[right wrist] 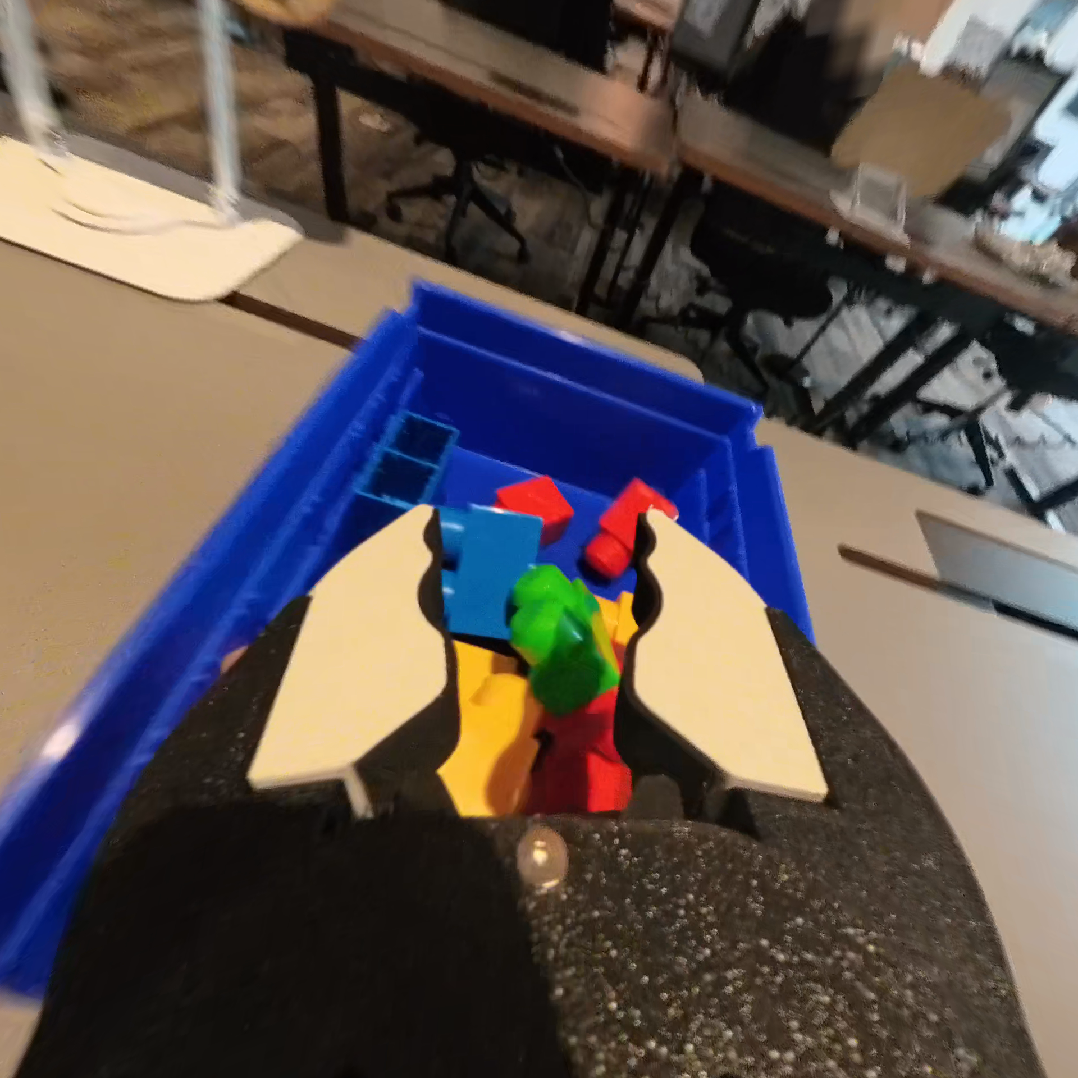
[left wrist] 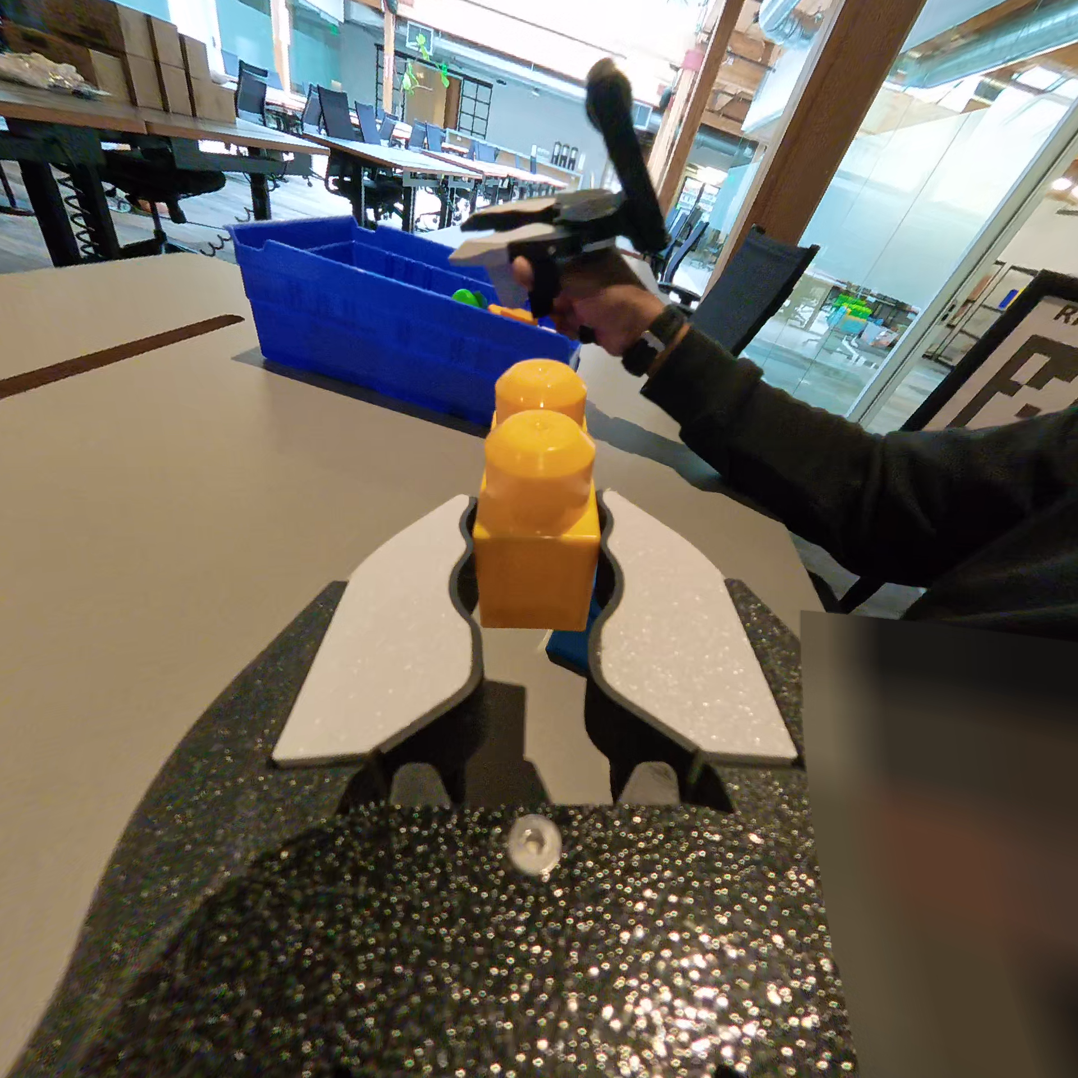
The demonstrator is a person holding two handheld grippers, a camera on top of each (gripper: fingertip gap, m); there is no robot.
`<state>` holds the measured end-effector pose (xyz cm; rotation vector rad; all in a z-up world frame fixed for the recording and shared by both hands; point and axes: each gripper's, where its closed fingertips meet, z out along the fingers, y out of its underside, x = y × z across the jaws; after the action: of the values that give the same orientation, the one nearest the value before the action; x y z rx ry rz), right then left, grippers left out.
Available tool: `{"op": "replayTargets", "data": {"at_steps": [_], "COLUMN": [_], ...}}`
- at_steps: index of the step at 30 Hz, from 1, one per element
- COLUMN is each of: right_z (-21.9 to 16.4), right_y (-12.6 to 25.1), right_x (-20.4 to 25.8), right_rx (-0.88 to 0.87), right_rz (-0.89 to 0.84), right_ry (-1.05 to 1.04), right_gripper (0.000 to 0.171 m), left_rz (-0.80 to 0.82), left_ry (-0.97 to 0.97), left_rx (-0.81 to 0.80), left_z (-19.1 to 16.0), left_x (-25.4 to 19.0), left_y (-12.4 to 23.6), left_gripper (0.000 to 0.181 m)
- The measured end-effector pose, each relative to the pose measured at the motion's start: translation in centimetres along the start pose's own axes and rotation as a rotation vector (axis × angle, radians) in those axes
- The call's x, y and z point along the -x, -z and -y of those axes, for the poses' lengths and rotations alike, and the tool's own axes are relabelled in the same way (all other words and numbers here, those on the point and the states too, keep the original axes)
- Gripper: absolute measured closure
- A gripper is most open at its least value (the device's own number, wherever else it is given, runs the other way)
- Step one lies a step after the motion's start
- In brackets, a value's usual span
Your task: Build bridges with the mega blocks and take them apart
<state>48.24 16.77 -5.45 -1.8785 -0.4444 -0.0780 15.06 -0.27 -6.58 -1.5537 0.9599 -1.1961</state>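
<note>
My left gripper (left wrist: pixel 536 499) is shut on an orange two-stud block (left wrist: pixel 534 560), held just above the grey table (left wrist: pixel 175 525). A blue block (left wrist: pixel 574 641) lies on the table under it, mostly hidden. My right gripper (right wrist: pixel 538 516) is open and empty, hovering over a blue bin (right wrist: pixel 525 373). The bin holds loose blocks: a blue one (right wrist: pixel 490 571), a green one (right wrist: pixel 560 641), red ones (right wrist: pixel 627 525) and yellow ones (right wrist: pixel 496 735). In the left wrist view the right gripper (left wrist: pixel 484 245) hangs above the bin (left wrist: pixel 350 326).
A person's dark sleeve (left wrist: pixel 846 466) reaches in from the right. A black-and-white patterned sign (left wrist: pixel 1015 373) stands at the far right. A white flat base (right wrist: pixel 134 221) and a grey slab (right wrist: pixel 1003 571) lie on the table beyond the bin. Desks and chairs stand behind. My right fingertips sit around 40 centimetres from my left ones.
</note>
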Motion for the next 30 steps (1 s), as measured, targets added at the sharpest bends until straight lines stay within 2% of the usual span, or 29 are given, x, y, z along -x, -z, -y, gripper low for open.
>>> {"op": "replayTargets", "data": {"at_steps": [3,6,9,11,14,16,17,23,30], "right_z": [4.4,7.5,7.8,6.9,4.7,3.4,3.1,3.6,3.5], "right_y": [3.8,8.1,11.5,12.8,12.7,12.5,12.9,14.0,13.9], "right_x": [4.7,13.1,21.8,26.9,31.5,32.9,33.5,34.1,34.2], "right_rx": [-0.183,-0.335,-0.383,-0.355,-0.274,-0.247,-0.252,-0.282,-0.277], "right_rz": [0.140,0.415,0.724,0.915,1.019,1.051,1.086,1.169,1.167], "right_ry": [0.066,0.200,0.280,0.303,0.385,0.432,0.427,0.366,0.362], "right_gripper": [0.119,0.128,0.128,0.125,0.117,0.114,0.120,0.119,0.136], "left_rz": [-0.003,-0.018,-0.043,-0.067,-0.104,-0.121,-0.117,-0.100,-0.107], "left_ry": [-0.047,-0.115,-0.196,-0.236,-0.266,-0.256,-0.249,-0.272,-0.283], "left_rx": [-0.001,0.000,0.013,0.028,0.035,0.002,0.005,0.045,0.064], "left_z": [0.3,0.4,0.3,0.0,-0.2,0.3,0.3,-0.4,-0.9], "left_x": [-0.5,-1.3,-2.4,-3.1,-4.1,-4.4,-4.3,-4.2,-4.3], "left_y": [0.0,-0.3,-0.6,-0.9,-1.2,-1.0,-1.0,-1.5,-1.9], "left_gripper": [0.145,0.145,0.145,0.145,0.145,0.145,0.145,0.145,0.145]}}
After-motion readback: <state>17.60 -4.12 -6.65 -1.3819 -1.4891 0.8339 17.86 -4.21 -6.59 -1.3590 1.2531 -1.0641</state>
